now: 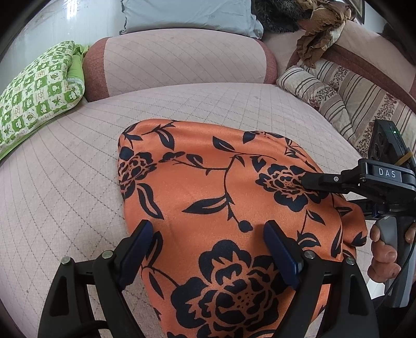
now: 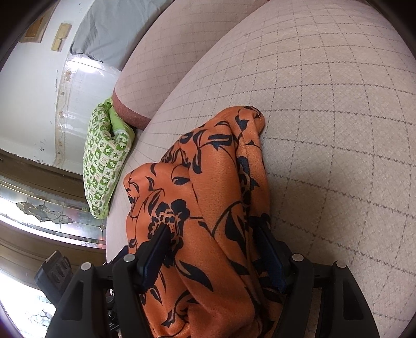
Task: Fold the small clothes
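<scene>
An orange garment with a black flower print [image 1: 221,197] lies folded on the pinkish quilted sofa seat [image 1: 65,187]. My left gripper [image 1: 208,247] is open and hovers over the garment's near part, holding nothing. My right gripper [image 1: 306,182] reaches in from the right with one finger on top of the garment's right edge. In the right wrist view its jaws [image 2: 215,249] stand apart around a thick bunch of the orange cloth [image 2: 221,208], one finger above and one below; I cannot tell if they clamp it.
A green and white checked quilt [image 1: 36,96] lies at the seat's left end. A striped floral blanket [image 1: 351,96] lies at the right. The sofa backrest [image 1: 176,59] rises behind, with a blue pillow [image 1: 187,15] on top.
</scene>
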